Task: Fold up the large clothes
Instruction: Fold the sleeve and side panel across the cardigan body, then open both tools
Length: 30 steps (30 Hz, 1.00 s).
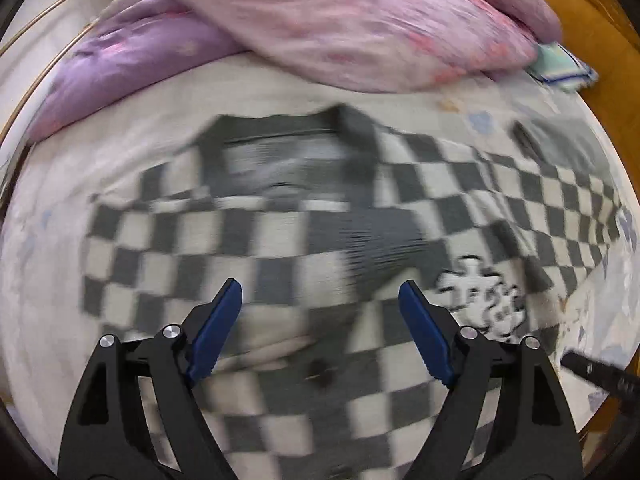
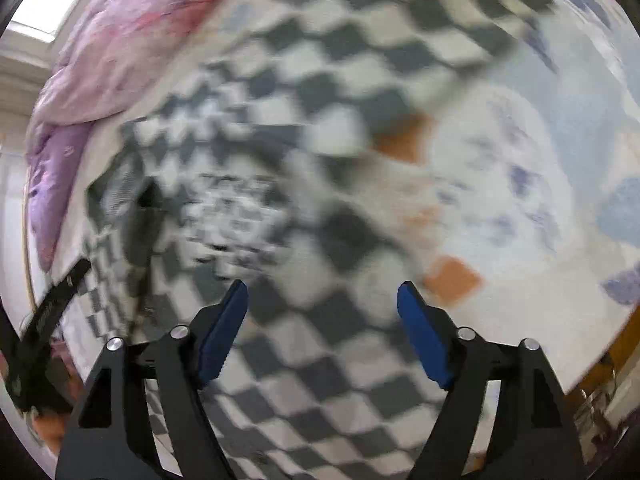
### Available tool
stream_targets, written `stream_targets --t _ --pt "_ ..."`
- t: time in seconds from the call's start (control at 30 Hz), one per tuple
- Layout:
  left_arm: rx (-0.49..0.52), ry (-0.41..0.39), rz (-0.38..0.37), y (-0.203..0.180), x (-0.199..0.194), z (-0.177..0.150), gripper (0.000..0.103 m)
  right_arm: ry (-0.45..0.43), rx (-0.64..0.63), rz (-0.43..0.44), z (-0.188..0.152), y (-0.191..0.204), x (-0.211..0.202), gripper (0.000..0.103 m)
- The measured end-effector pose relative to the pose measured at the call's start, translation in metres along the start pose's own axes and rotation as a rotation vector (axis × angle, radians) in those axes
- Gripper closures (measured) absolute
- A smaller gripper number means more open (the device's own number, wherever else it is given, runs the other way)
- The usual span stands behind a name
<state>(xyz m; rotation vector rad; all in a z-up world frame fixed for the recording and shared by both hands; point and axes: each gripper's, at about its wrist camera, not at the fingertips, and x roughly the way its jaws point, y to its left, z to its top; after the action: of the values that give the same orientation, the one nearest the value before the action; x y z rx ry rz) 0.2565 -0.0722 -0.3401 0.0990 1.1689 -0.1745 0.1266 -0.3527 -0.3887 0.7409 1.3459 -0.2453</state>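
Note:
A large grey-and-white checkered shirt lies spread on the bed, its dark collar at the far side and a white printed patch on its right half. My left gripper is open and empty, held above the middle of the shirt. My right gripper is open and empty above the checkered cloth near the shirt's right edge. Both views are blurred by motion. The tip of the right gripper shows at the lower right of the left wrist view. The left gripper shows at the left of the right wrist view.
A pink quilt and a purple quilt are piled at the far side of the bed. The pale patterned bedsheet lies right of the shirt. A folded blue-edged cloth sits by the wooden bed frame.

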Motion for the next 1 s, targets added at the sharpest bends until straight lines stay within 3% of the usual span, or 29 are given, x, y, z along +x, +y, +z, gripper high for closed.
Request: stream_targets --t 0.2,0.37,0.47,0.5,0.53,0.57,0.63,0.7,0.73,0.77,0.8,0.87,0.93,1.0 --pt "-0.165 0.038 0.099 0.106 -0.006 -0.011 0.022 0.040 -0.190 0.031 0.012 0.111 0.033 0.028" --pt "-0.350 0.099 0.049 0.185 0.002 -0.035 0.023 0.062 -0.235 0.042 0.028 0.170 0.078 0.020" --pt "-0.421 0.164 0.036 0.217 0.024 -0.054 0.028 0.027 -0.265 -0.031 0.044 0.193 0.108 0.021" --pt "-0.433 0.190 0.033 0.224 0.031 -0.060 0.029 0.009 -0.277 -0.041 0.046 0.199 0.115 0.039" --pt "-0.445 0.217 0.027 0.230 0.040 -0.066 0.036 0.014 -0.279 -0.035 0.049 0.203 0.122 0.063" --pt "-0.459 0.249 0.018 0.237 0.049 -0.073 0.040 0.079 -0.264 -0.027 0.051 0.205 0.135 0.092" --pt "-0.450 0.269 0.026 0.245 0.053 -0.080 0.050 0.165 -0.219 -0.066 0.050 0.206 0.144 0.093" --pt "-0.434 0.274 0.025 0.249 0.050 -0.081 0.051 0.212 -0.285 -0.191 0.045 0.211 0.134 0.093" --pt "-0.433 0.277 0.021 0.250 0.049 -0.081 0.051 0.222 -0.275 -0.211 0.043 0.207 0.123 0.092" --pt "-0.428 0.282 0.024 0.251 0.050 -0.081 0.051 0.226 -0.259 -0.214 0.043 0.204 0.118 0.090" --pt "-0.420 0.288 0.033 0.252 0.051 -0.081 0.051 0.227 -0.249 -0.244 0.043 0.200 0.113 0.077" --pt "-0.395 0.305 0.059 0.252 0.053 -0.079 0.051 0.192 -0.282 -0.446 0.043 0.193 0.108 0.065" --pt "-0.358 0.312 0.105 0.248 0.046 -0.074 0.051 0.122 -0.313 -0.561 0.042 0.189 0.097 0.065" --pt "-0.348 0.282 0.108 0.248 0.033 -0.069 0.051 0.049 -0.328 -0.449 0.037 0.187 0.075 0.066"
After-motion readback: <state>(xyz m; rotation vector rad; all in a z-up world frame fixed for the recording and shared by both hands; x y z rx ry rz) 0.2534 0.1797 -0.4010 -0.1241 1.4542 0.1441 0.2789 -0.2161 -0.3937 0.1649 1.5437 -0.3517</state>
